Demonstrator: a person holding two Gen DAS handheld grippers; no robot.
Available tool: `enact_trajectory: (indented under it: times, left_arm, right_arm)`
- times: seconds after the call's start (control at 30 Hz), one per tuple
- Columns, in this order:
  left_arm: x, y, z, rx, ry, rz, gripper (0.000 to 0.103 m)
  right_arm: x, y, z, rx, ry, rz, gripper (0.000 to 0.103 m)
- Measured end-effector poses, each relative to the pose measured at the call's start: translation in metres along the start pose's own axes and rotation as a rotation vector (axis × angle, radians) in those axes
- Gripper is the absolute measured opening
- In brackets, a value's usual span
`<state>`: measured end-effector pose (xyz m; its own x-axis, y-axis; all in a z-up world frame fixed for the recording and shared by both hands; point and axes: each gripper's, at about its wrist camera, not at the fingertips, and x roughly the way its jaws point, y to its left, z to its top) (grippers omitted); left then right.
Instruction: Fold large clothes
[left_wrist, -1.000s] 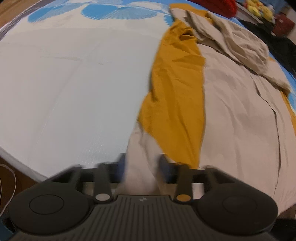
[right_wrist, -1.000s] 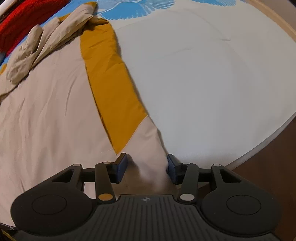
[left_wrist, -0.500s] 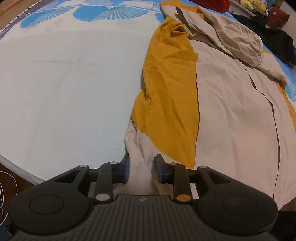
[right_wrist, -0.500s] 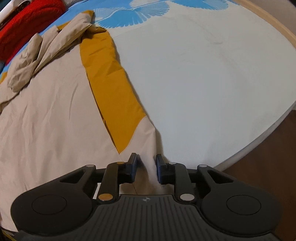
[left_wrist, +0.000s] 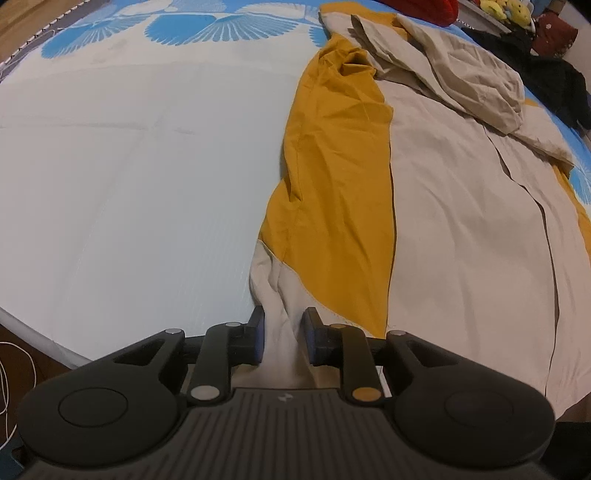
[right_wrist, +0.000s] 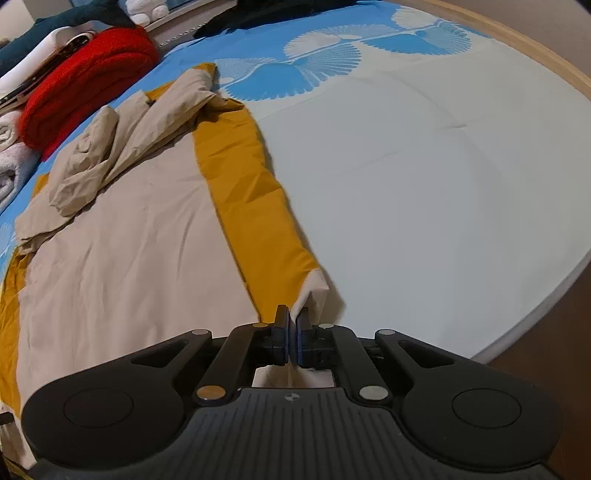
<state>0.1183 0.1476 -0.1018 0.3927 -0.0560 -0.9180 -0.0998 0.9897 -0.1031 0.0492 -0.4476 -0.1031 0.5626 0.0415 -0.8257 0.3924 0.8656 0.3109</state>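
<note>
Two wrist fisheyes, close above the bed.
Both tilt steeply down along their fingers, sharing the beige-and-mustard garment (left_wrist: 461, 221) (right_wrist: 129, 258).

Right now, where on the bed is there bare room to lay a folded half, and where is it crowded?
Bare sheet lies open between the jacket's mustard sleeve and the bed edge; likewise beyond its other mustard sleeve, out to the wooden rim. Crowded: the head end, where the red blanket, white towels and dark clothes pile up.

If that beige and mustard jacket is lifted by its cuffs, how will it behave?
The jacket looks thin and creased, so it will probably hang limp. The hood lies bunched, so it may flop loose. The fabric is broad, so it likely drags on the bedsheet.
</note>
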Motion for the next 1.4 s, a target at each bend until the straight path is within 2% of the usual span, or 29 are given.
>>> enact_trajectory:
  times: [0.1,0.27,0.37,0.53,0.67,0.77,0.83,0.97,1.03,1.07,1.1,1.23,1.37,1.4]
  left_arm:
    - [0.000,0.001,0.000,-0.007,-0.001,0.000,0.023]
    - [0.000,0.000,0.000,0.001,0.001,0.005,0.023]
    - [0.001,-0.001,0.000,0.007,0.000,0.008,0.024]
    - [0.001,-0.001,0.000,0.010,0.000,0.011,0.024]
    - [0.002,-0.003,0.000,0.013,0.000,0.017,0.024]
    - [0.003,-0.005,0.000,0.021,-0.002,0.022,0.024]
    - [0.003,-0.006,0.000,0.024,-0.002,0.026,0.025]
    - [0.003,-0.005,0.000,0.023,-0.002,0.028,0.028]
    - [0.003,-0.006,0.000,0.021,-0.003,0.030,0.029]
    - [0.003,-0.006,0.000,0.021,-0.002,0.029,0.030]
    - [0.003,-0.005,0.000,0.021,-0.002,0.030,0.030]
    - [0.003,-0.006,0.000,0.023,-0.004,0.036,0.031]
    - [0.003,-0.007,0.000,0.029,-0.010,0.039,0.030]
    - [0.002,-0.006,0.000,0.026,-0.018,0.038,0.021]
  right_arm:
    - [0.000,0.007,0.000,-0.019,-0.006,0.052,0.008]
    - [0.013,-0.001,-0.001,-0.024,0.050,-0.057,0.009]
    - [0.016,-0.007,-0.002,-0.010,0.059,-0.111,0.018]
    - [0.016,0.002,-0.002,-0.051,0.043,-0.105,0.018]
    - [0.002,0.009,0.004,-0.052,-0.042,-0.040,0.018]
    - [-0.021,0.015,0.009,-0.043,-0.179,0.061,0.018]
    - [-0.024,0.018,0.010,-0.066,-0.202,0.065,0.019]
    - [-0.006,0.010,0.007,-0.062,-0.104,-0.084,0.024]
    - [0.001,-0.001,0.007,-0.032,-0.086,-0.154,0.035]
    - [0.005,-0.005,0.005,-0.031,-0.065,-0.195,0.046]
    - [0.009,-0.009,0.003,-0.030,-0.040,-0.223,0.050]
    - [0.021,-0.013,-0.006,-0.026,0.030,-0.247,0.052]
    - [0.027,-0.003,-0.010,-0.076,0.053,-0.213,0.051]
    - [0.028,0.001,-0.012,-0.095,0.057,-0.198,0.040]
